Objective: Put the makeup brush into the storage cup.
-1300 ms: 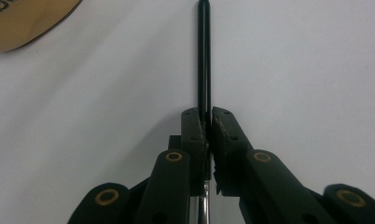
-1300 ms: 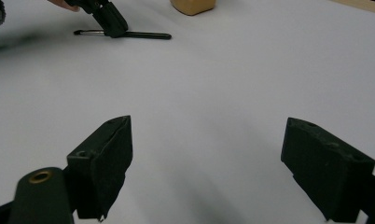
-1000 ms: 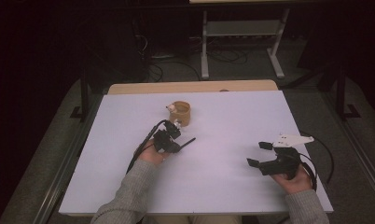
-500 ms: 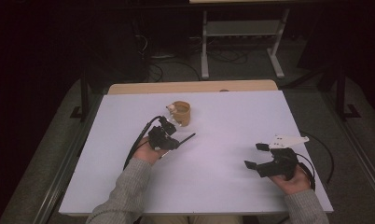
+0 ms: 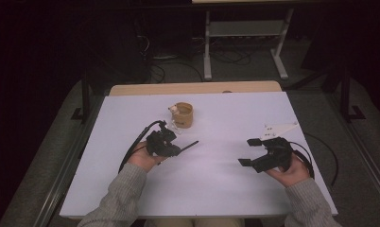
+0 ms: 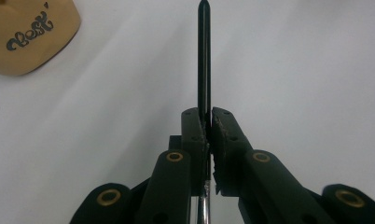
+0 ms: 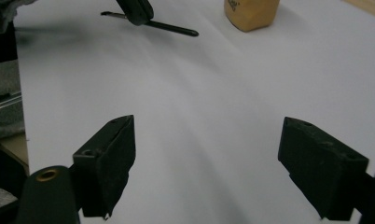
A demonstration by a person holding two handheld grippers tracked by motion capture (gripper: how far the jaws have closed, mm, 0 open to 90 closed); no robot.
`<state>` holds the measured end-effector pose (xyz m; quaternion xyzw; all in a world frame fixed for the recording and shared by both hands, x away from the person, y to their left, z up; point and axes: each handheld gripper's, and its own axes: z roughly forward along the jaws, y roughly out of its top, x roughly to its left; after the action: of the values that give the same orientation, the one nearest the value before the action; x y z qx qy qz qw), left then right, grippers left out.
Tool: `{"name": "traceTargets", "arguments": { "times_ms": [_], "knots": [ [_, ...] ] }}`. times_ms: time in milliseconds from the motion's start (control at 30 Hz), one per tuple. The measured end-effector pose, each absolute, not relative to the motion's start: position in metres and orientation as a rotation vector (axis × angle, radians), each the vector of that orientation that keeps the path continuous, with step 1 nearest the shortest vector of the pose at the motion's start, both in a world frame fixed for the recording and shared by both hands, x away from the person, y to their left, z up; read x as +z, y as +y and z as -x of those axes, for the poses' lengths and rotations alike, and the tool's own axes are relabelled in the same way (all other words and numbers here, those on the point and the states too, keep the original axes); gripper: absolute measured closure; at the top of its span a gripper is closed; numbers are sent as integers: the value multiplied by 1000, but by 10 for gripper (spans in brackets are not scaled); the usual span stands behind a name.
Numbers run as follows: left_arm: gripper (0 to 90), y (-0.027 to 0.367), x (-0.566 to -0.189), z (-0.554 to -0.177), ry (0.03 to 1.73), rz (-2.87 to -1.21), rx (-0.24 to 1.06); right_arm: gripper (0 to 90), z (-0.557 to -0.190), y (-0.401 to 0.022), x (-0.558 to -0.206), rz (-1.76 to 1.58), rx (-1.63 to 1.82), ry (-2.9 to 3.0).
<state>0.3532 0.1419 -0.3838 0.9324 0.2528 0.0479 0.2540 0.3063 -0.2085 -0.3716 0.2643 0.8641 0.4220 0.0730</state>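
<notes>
Left jaws pinch a pen; right jaws gape empty.

My left gripper (image 6: 208, 122) clamps a thin black pen (image 6: 204, 56), tip pointing right, just near of the tan cup (image 5: 183, 115). My right gripper (image 5: 250, 152) holds nothing, low over the white tabletop (image 5: 216, 189). Beyond lie dark floor, cables and a grey stand (image 5: 245, 33).

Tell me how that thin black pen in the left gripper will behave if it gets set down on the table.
The pen looks stiff: it juts straight out of the left gripper without sagging. Slim and apparently round, it would probably roll on the smooth white table. It is likely light, since a narrow pinch near one end holds it level.
</notes>
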Motion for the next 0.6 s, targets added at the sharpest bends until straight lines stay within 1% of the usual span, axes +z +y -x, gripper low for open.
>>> {"name": "traceTargets", "arguments": {
  "times_ms": [133,200,233,433,600],
  "knots": [
    [843,146,-382,-350,667,-2513,127,167,-309,-204,-358,-763,1260,2607],
    [843,146,-382,-348,651,-2512,110,176,-312,-201,-352,-734,1266,2617],
    [843,147,-380,-347,621,-2529,87,200,-314,-197,-348,-711,1274,2644],
    [843,151,-374,-345,618,-2470,49,211,-319,-186,-343,-658,1240,2693],
    [843,153,-372,-345,585,-2467,43,224,-324,-177,-340,-601,1209,2720]
  ]
}}
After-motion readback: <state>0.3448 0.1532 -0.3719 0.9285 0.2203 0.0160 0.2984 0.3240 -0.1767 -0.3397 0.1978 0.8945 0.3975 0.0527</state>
